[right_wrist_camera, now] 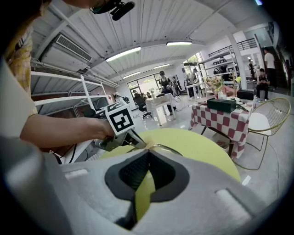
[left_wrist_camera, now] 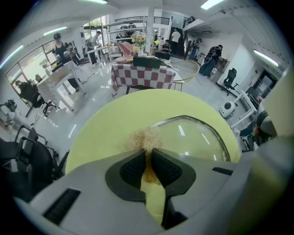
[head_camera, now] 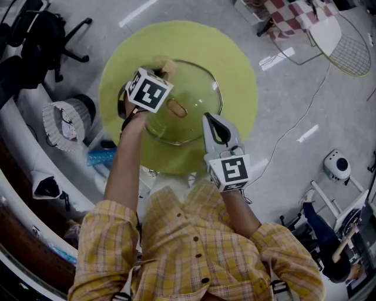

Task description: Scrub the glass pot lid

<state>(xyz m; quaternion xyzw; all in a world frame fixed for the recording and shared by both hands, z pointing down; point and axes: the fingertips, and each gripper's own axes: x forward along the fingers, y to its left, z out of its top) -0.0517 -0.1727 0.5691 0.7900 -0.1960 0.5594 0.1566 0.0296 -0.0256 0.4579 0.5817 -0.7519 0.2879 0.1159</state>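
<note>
My left gripper (head_camera: 167, 66) sits in the upper left part of the head view, over the far left edge of the glass pot lid (head_camera: 191, 88). In its own view the two jaws are narrow, pinched on a tuft of tan, wiry scrubber (left_wrist_camera: 146, 138). The tuft bulges out past the tips and lies where the lid's metal rim meets the table, though I cannot tell whether it touches the glass.

The lid lies dome up on the round yellow-green table (head_camera: 235, 56), a little left of the table's middle. Its oblong golden knob (head_camera: 176, 108) lies just below and right of my left gripper's marker cube.

My right gripper (head_camera: 207, 119) comes in from the lower centre of the head view, with its tips over the lower right part of the lid. In the right gripper view its jaws are pressed together at the tips, and I see nothing caught between them. Only the table's colour shows through the gap lower down. The lid's rim lies just beyond the tips.

A table with a red-and-white checked cloth (head_camera: 294, 14) stands at the upper right, well apart from the yellow-green table.
</note>
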